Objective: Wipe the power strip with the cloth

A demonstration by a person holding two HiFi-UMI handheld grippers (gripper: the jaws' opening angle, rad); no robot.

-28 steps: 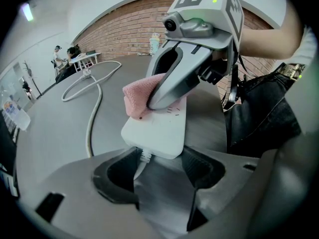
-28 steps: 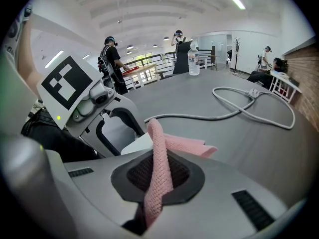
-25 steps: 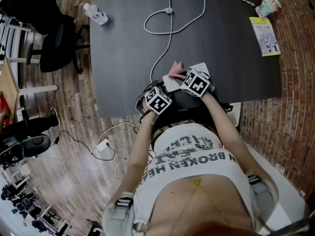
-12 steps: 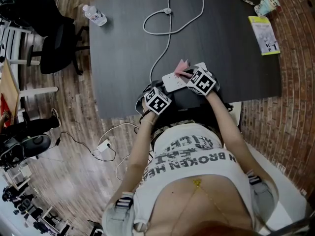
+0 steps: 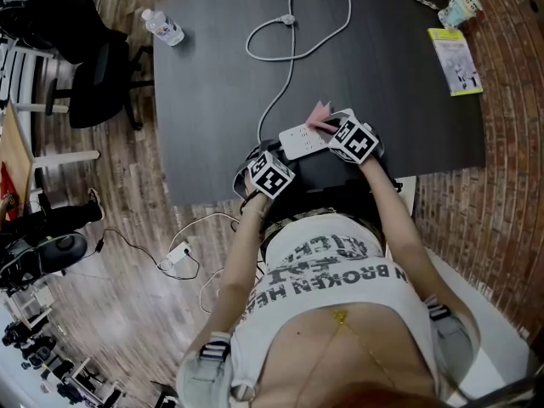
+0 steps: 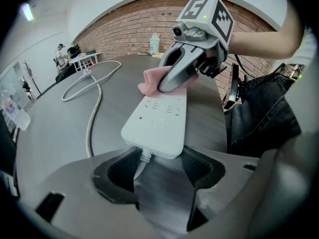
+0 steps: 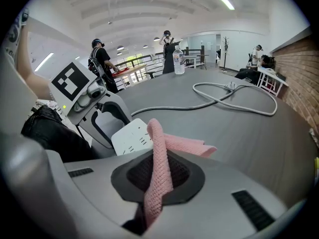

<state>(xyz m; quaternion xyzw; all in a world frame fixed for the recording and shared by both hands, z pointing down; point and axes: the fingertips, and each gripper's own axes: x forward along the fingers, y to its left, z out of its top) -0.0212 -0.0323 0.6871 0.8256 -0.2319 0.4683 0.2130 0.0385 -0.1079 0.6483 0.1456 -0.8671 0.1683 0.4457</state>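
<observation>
Cloth point(image 7: 158, 156), pink, pinched tight between the jaws of the right hand-held gripper point(image 7: 159, 176) and pressed onto the far end of the power strip point(image 6: 159, 118), just ahead and left of those jaws. Left hand-held gripper point(image 6: 159, 158) clamped on the strip's cord end, white cord point(image 6: 92, 118) trailing off ahead and to its left across the dark tabletop point(image 5: 382, 66). Water bottle point(image 5: 164, 24) way out past that, near the tabletop's far corner.

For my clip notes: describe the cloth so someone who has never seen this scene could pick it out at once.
On the dark table, find the white power strip by the near edge. At the strip's end away from its cord, the cloth is pinched in the right gripper. It is the only pink, knitted thing on the table.
</observation>
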